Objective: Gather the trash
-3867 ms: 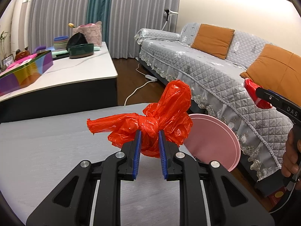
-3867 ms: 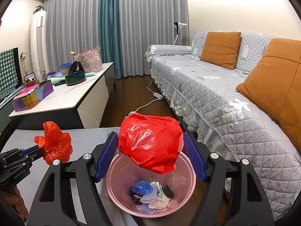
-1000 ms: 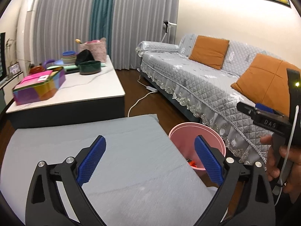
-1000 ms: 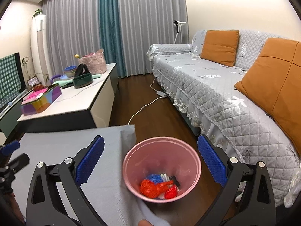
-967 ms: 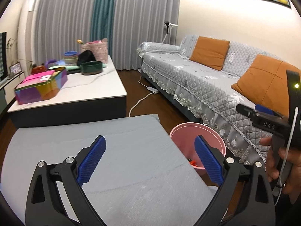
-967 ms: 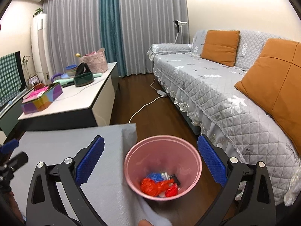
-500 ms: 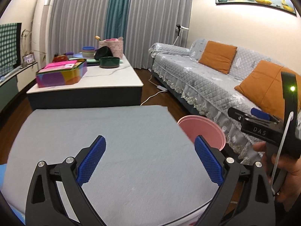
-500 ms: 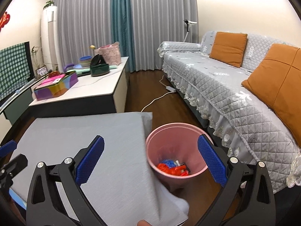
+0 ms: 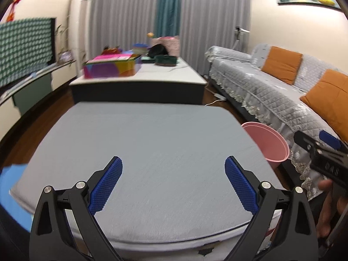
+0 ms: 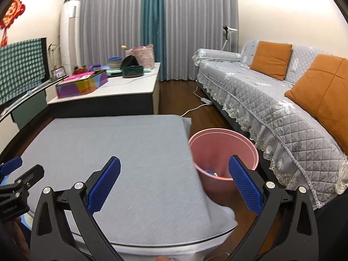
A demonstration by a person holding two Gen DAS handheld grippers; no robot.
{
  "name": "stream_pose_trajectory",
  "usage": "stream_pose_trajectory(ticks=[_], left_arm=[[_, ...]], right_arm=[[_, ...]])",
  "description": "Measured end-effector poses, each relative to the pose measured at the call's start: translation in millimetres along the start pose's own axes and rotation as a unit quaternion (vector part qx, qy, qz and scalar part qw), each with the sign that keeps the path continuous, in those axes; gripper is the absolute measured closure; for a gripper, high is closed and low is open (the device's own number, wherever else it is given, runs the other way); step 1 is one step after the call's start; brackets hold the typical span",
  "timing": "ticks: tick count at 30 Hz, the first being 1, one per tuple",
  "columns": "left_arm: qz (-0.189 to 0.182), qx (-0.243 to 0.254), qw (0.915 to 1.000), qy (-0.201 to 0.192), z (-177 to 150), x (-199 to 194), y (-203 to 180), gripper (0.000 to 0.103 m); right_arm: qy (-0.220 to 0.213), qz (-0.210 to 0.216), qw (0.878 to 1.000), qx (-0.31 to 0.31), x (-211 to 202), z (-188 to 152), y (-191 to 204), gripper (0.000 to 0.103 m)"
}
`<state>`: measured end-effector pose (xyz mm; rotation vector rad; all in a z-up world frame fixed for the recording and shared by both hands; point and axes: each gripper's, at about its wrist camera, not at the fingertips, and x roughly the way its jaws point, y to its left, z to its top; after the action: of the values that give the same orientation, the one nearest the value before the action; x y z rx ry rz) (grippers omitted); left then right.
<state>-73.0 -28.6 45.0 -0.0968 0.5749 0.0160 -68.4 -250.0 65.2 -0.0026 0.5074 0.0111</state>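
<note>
A pink trash bin [image 10: 224, 150] stands on the floor at the right edge of the grey-covered table [image 10: 121, 152]; a bit of red and blue trash [image 10: 215, 175] shows at its bottom. The bin also shows in the left wrist view [image 9: 268, 143], right of the table [image 9: 152, 143]. My left gripper [image 9: 174, 184] is open and empty above the table's near part. My right gripper [image 10: 174, 184] is open and empty, above the table's right edge and the bin. No trash shows on the table.
A grey quilted sofa [image 10: 271, 100] with orange cushions runs along the right. A white low table [image 10: 113, 91] with a colourful box, bowls and a pink basket stands behind. A white cable [image 10: 195, 106] lies on the wooden floor. Something blue [image 9: 10, 191] sits at the table's near left.
Both grippers have let go of the red bags, which lie in the bin, and stand open. Both have drawn back toward me and to the left, so more of the table shows.
</note>
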Motion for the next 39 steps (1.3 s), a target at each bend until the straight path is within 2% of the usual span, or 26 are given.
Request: stream_pose_trajectory(ticks=[6, 13, 39], left_arm=[[0.024, 0.018, 0.9995, -0.009, -9.4, -12.2, 1.9, 0.011], [0.04, -0.011, 0.9991, 0.002, -8.4, -7.4, 11.9, 0.011], [0.032, -0.001, 0.9994, 0.012, -14.3, -5.1, 7.4, 0.01]], right_arm=[[0.003, 0.012, 1.0, -0.008, -6.9, -15.7, 17.9, 0.005], [0.008, 0.013, 1.0, -0.012, 0.0, -19.0, 22.5, 0.005], [0.007, 0.016, 1.0, -0.015, 0.2, -19.5, 27.5, 0.005]])
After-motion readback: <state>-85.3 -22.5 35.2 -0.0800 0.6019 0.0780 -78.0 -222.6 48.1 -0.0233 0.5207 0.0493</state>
